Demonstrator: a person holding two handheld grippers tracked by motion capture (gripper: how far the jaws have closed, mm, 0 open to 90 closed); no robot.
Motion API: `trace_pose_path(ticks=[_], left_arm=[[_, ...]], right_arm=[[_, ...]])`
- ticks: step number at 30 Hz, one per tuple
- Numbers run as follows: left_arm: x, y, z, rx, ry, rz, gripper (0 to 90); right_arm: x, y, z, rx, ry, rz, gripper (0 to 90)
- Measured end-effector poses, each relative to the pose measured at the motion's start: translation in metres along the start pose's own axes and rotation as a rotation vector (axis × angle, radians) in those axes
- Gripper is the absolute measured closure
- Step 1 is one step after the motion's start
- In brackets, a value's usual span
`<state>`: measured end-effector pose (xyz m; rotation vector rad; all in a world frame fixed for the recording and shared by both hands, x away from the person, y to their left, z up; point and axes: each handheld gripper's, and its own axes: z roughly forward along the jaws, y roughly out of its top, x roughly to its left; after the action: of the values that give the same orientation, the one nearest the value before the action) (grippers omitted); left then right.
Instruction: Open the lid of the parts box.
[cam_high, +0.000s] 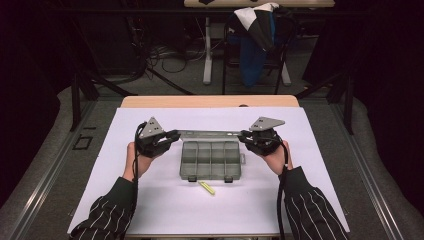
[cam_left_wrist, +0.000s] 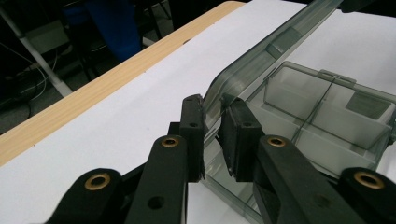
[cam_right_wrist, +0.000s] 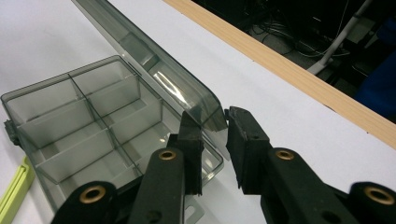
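Observation:
A clear grey compartment box (cam_high: 210, 161) lies open at the middle of the white sheet, its cells (cam_left_wrist: 327, 116) (cam_right_wrist: 84, 121) empty. Its lid (cam_high: 207, 134) stands raised along the far side. My left gripper (cam_high: 176, 135) is shut on the lid's left corner; in the left gripper view the pads of that gripper (cam_left_wrist: 212, 119) pinch the lid's (cam_left_wrist: 261, 60) rounded edge. My right gripper (cam_high: 241, 135) is shut on the right corner; in the right gripper view the lid (cam_right_wrist: 154, 65) ends between that gripper's (cam_right_wrist: 214, 126) pads.
A yellow-green stick (cam_high: 207, 188) (cam_right_wrist: 14, 186) lies on the white sheet (cam_high: 150, 200) just in front of the box. The table's wooden far edge (cam_high: 210, 101) runs behind the lid. Beyond it stands a chair with a blue jacket (cam_high: 255, 45).

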<state>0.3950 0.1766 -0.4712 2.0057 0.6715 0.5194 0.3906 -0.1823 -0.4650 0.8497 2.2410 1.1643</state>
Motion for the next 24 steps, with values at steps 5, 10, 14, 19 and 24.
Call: trace_pose_path(ticks=[5,10,14,19,24], left_arm=[[0.007,0.003,0.004,-0.006,-0.018,-0.034,78.8],[0.011,0.006,0.010,0.003,-0.008,-0.028,78.7],[0.014,0.006,0.016,0.016,-0.001,-0.032,78.8],[0.016,0.005,0.022,0.029,0.005,-0.036,78.8],[0.021,0.001,0.032,0.038,0.014,-0.058,78.9]], right_arm=[[-0.003,0.002,0.006,0.014,-0.002,0.015,75.8],[-0.008,0.004,0.013,0.032,-0.007,0.029,76.2],[-0.011,0.004,0.018,0.038,-0.011,0.045,76.6],[-0.014,0.004,0.022,0.039,-0.022,0.058,77.3],[-0.017,0.003,0.027,0.039,-0.031,0.082,78.1]])
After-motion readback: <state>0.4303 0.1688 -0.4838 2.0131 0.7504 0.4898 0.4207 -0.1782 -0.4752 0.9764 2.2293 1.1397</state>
